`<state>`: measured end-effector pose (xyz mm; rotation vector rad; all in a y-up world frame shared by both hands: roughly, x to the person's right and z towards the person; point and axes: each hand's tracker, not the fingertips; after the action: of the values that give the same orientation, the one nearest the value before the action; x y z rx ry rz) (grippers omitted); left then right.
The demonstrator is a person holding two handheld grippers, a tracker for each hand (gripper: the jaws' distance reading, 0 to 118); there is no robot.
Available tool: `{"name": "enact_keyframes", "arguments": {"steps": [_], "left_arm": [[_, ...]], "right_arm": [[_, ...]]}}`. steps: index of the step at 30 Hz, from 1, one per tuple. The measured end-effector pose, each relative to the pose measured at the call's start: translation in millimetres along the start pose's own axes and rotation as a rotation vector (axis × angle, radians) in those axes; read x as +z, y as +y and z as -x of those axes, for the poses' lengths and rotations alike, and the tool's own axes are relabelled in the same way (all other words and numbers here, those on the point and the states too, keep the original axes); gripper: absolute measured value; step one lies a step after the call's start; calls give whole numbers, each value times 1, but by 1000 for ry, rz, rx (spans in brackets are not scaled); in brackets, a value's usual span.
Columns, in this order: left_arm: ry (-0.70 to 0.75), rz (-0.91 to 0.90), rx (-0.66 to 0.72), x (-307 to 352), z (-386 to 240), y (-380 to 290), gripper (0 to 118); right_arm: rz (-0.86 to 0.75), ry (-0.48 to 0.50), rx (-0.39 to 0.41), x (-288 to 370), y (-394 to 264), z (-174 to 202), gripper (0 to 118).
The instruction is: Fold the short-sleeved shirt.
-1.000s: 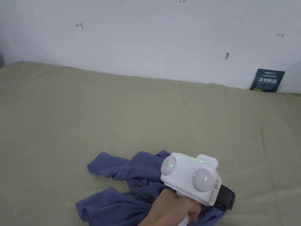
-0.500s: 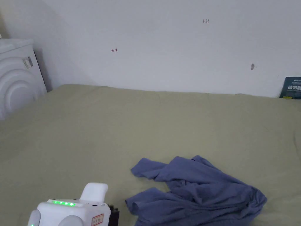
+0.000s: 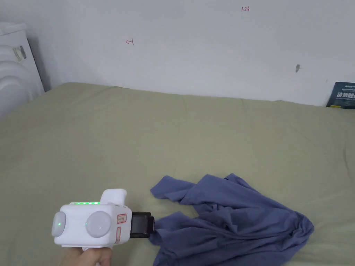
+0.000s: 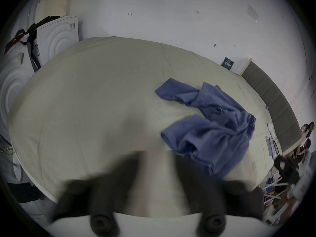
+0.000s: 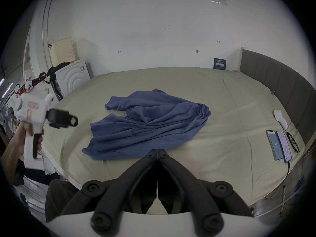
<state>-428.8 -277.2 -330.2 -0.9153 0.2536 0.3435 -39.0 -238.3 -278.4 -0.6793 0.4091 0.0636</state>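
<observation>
- The blue short-sleeved shirt (image 3: 232, 221) lies crumpled and unfolded on the bed (image 3: 138, 138), in the lower right of the head view; 1 sleeve (image 3: 170, 188) points to the left of the frame.
- In the right gripper view the shirt (image 5: 150, 121) sits at the centre of the frame, spread in loose folds on the olive sheet.
- The left claw (image 3: 147, 225) is in the lower left of the head view, its black tip just beside the shirt's left edge; whether it touches the cloth cannot be told.
- In the left gripper view the left claw (image 4: 156, 169) is blurred, with its jaws apart and nothing between them.
- The right claw (image 5: 157, 152) has its jaws pressed together on nothing, just below the shirt's near hem in the frame.
- 2 phones (image 5: 280, 145) and a pair of glasses (image 5: 292, 141) lie at the right of that frame.
</observation>
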Motion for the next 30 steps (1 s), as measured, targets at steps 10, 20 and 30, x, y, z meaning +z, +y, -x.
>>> {"name": "enact_keyframes", "arguments": {"steps": [10, 20, 30], "left_arm": [[54, 132, -155, -26, -39, 2, 56], [-80, 151, -24, -33, 7, 26, 2], [-77, 86, -65, -26, -4, 3, 2]], "right_arm": [[34, -12, -11, -12, -5, -12, 0], [36, 10, 2, -21, 3, -8, 0], [8, 120, 143, -84, 97, 14, 0]]}}
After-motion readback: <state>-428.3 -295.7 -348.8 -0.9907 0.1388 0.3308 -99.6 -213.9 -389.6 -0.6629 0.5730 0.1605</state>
